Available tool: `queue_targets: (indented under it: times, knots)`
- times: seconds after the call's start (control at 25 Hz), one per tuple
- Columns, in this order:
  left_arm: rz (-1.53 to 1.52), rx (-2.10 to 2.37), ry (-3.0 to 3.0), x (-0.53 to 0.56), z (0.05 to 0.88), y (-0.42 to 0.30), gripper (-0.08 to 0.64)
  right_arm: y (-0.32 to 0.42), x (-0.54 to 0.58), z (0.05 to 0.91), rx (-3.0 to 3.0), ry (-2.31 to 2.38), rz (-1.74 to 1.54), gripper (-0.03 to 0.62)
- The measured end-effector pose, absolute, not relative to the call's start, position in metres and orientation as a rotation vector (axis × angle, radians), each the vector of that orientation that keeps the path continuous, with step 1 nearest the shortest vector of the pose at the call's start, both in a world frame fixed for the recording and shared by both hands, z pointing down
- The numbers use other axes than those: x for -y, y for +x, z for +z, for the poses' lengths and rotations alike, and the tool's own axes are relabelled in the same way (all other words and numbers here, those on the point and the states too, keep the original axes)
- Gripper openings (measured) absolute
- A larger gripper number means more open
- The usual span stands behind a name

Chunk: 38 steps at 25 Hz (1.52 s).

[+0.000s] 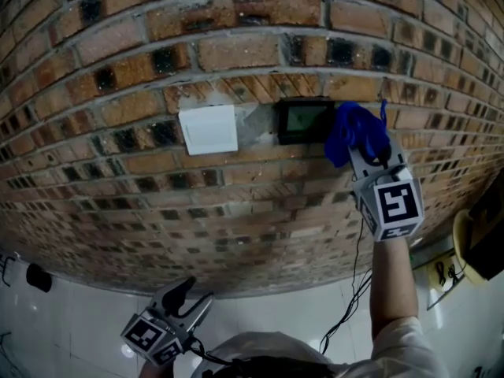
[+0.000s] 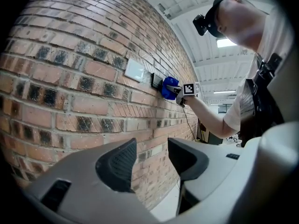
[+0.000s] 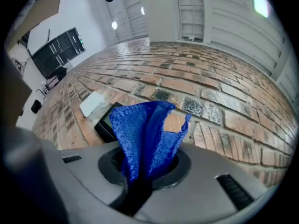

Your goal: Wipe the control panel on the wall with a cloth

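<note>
A small black control panel [image 1: 304, 120] with a greenish screen is set in the brick wall [image 1: 157, 69]. My right gripper [image 1: 364, 150] is shut on a blue cloth [image 1: 356, 130], held up against the wall at the panel's right edge. In the right gripper view the blue cloth [image 3: 147, 136] stands up between the jaws and hides part of the control panel [image 3: 106, 123]. My left gripper [image 1: 193, 296] hangs low, far below the panel, open and holding nothing. From the left gripper view the cloth [image 2: 169, 87] and panel [image 2: 156, 80] show far off.
A white blank switch plate [image 1: 209, 129] sits just left of the panel. A black cable [image 1: 350, 290] hangs down from my right gripper. A white tiled floor [image 1: 71, 321] lies below the wall. A yellowish object [image 1: 465, 246] stands at the right edge.
</note>
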State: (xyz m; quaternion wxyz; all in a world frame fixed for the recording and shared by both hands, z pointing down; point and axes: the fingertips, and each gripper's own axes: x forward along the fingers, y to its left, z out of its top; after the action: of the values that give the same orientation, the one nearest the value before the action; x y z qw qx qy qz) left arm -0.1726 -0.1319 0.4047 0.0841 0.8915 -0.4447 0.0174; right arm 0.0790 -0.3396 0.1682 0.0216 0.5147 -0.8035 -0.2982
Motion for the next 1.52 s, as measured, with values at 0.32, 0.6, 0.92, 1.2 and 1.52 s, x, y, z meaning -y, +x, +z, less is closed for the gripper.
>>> queue_targets:
  times: [0.32,0.6,0.92,1.2,1.52]
  knots:
    - [0.083,1.32,2.666,0.131,0.404,-0.171,0.206,0.085,0.325,0.158,2.572,1.61,-0.894,0.091]
    - [0.086,1.352,2.663,0.13,0.402,-0.18,0.206,-0.011,0.3,0.155,2.735,1.331,-0.937,0.091]
    - [0.088,1.374,2.647,0.126,0.404,-0.185,0.206,-0.056,0.305,0.157,2.78,1.238,-0.938,0.091]
    - [0.126,1.353,2.638,0.13,0.412,-0.184,0.206,0.004,0.315,0.154,2.697,1.412,-0.916,0.091]
    - [0.097,1.299,2.676,0.14,0.408,-0.167,0.206,0.084,0.34,0.162,2.509,1.602,-0.924,0.091]
